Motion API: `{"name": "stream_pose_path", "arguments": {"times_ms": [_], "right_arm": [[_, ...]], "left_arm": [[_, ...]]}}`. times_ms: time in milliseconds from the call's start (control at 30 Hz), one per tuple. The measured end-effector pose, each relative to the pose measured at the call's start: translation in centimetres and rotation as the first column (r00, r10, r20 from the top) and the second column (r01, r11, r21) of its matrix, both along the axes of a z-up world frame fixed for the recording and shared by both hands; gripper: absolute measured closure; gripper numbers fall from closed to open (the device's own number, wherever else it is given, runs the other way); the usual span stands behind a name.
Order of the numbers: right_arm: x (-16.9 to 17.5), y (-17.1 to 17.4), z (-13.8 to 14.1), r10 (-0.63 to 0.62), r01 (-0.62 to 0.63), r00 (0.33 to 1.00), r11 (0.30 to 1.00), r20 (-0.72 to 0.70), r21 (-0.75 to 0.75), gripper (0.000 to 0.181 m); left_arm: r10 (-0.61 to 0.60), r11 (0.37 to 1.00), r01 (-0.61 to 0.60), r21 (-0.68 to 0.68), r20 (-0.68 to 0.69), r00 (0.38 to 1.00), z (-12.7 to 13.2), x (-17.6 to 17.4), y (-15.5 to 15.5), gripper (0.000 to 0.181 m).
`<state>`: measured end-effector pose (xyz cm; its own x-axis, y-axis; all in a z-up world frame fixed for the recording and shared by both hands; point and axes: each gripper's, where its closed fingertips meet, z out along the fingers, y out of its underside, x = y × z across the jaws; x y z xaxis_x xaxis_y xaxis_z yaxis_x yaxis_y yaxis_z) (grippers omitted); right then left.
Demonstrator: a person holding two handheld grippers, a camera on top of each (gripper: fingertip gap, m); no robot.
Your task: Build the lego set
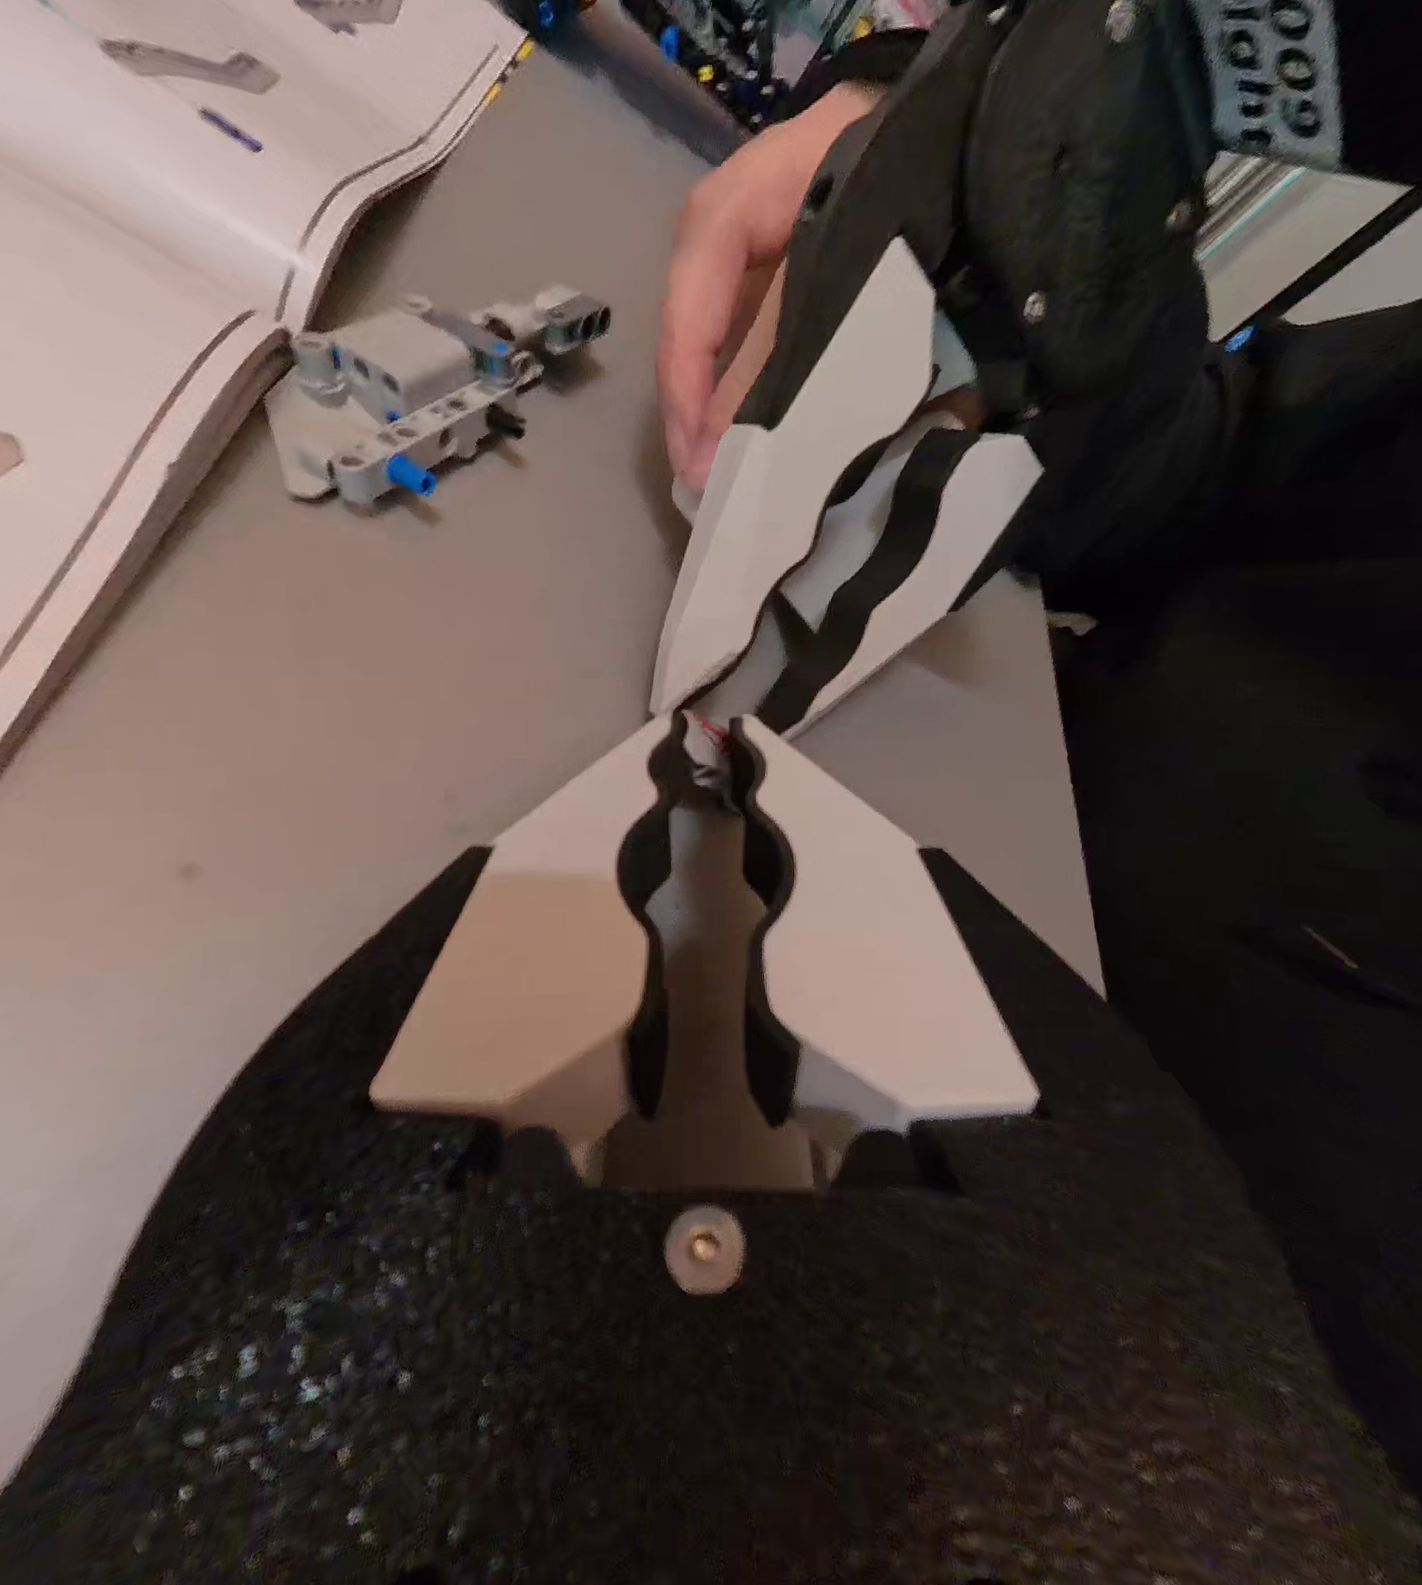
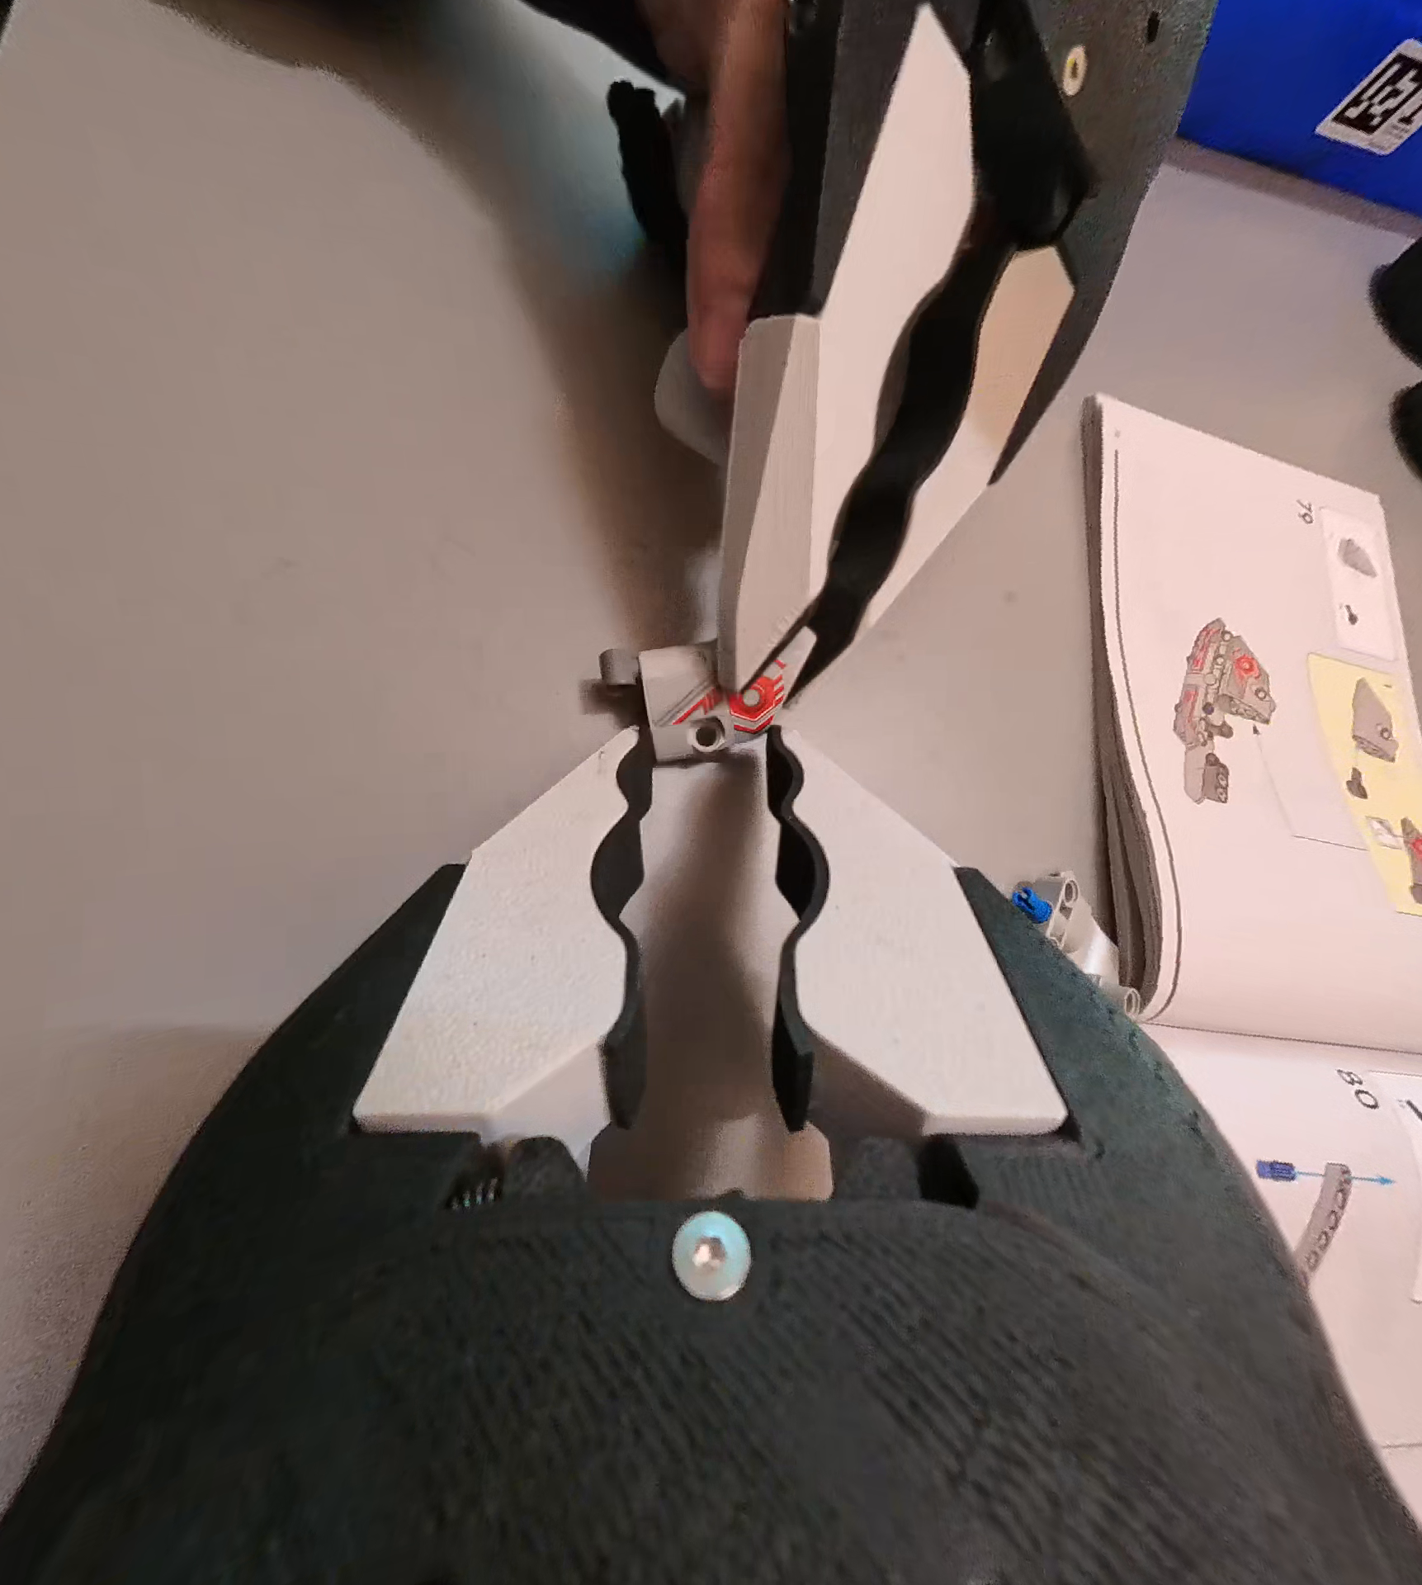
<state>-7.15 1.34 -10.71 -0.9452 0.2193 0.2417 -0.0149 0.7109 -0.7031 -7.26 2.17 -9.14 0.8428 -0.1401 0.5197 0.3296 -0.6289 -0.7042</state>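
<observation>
Both the left claw (image 1: 707, 729) and right claw (image 2: 703, 738) pinch one grey-and-red piece (image 2: 690, 708); the part-built model (image 1: 416, 394) at ten o'clock awaits it, so much remains.

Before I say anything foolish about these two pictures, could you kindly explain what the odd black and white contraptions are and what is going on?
Each contraption is a handheld two-finger gripper, one per hand, with a camera looking along its fingers. One picture is from the left gripper, the other from the right gripper; each also shows the other gripper opposite. Both pinch the same small grey Lego panel with red markings between their tips, above a grey table. On the table lie an open instruction booklet and a partly built grey assembly with blue pins. A person's hand is visible on the far gripper.
</observation>
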Motion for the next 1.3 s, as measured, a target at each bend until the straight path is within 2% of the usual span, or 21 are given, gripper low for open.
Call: {"name": "stream_pose_path", "arguments": {"times_ms": [33,167,300,400,500,567,700,800,867,1067,1167,1300], "right_arm": [[0.1,0.1,0.0,0.001,-0.001,1.0,1.0,0.0,0.005,0.158],[-0.5,1.1,0.4,-0.072,0.072,0.997,0.997,-0.005,-0.004,0.158],[-0.3,1.8,2.8,-0.161,0.175,0.982,0.969,0.095,-0.176,0.144],[-0.7,3.5,5.1,-0.301,0.347,0.936,0.881,0.184,-0.321,0.135],[0.0,4.7,7.4,-0.357,0.455,0.89,0.751,0.285,-0.479,0.133],[1.0,5.1,8.4,-0.359,0.465,0.885,0.692,0.297,-0.552,0.137],[2.5,6.6,9.2,-0.435,0.5,0.86,0.617,0.266,-0.607,0.14],[3.8,7.2,11.4,-0.415,0.45,0.875,0.509,0.248,-0.734,0.159],[4.4,7.6,11.7,-0.394,0.438,0.881,0.466,0.264,-0.769,0.163],[5.4,8.1,11.2,-0.394,0.423,0.886,0.477,0.243,-0.771,0.166],[5.6,7.9,10.4,-0.429,0.424,0.881,0.528,0.2,-0.736,0.166],[5.7,7.5,9.1,-0.479,0.444,0.866,0.608,0.142,-0.659,0.167]], "left_arm": [[-0.011,1.0,0.011,0.007,-0.011,1.0,0.1,0.1,-0.1,0.176],[-0.007,0.996,0.011,0.088,-0.044,0.999,1.3,-0.2,0.1,0.179],[0.06,0.961,-0.037,0.274,-0.078,0.995,4.5,-0.9,1.1,0.179],[0.116,0.908,-0.057,0.416,-0.119,0.986,7.3,-1.1,2.3,0.179],[0.116,0.86,-0.027,0.51,-0.143,0.983,9.2,-0.1,3.5,0.179],[0.085,0.822,0.011,0.569,-0.141,0.986,10.3,1.1,4.3,0.179],[0.026,0.768,0.075,0.636,-0.148,0.989,11.5,3.5,6.2,0.179],[-0.019,0.737,0.119,0.665,-0.155,0.988,12.1,5.2,7.3,0.179],[-0.031,0.732,0.132,0.668,-0.16,0.987,12.1,5.7,7.9,0.179],[-0.058,0.741,0.169,0.65,-0.189,0.98,11.4,6.5,8.1,0.179],[-0.078,0.769,0.204,0.606,-0.228,0.971,10.1,6.6,7.7,0.179],[-0.08,0.818,0.259,0.514,-0.345,0.935,8.2,6.3,7.2,0.172]]}}
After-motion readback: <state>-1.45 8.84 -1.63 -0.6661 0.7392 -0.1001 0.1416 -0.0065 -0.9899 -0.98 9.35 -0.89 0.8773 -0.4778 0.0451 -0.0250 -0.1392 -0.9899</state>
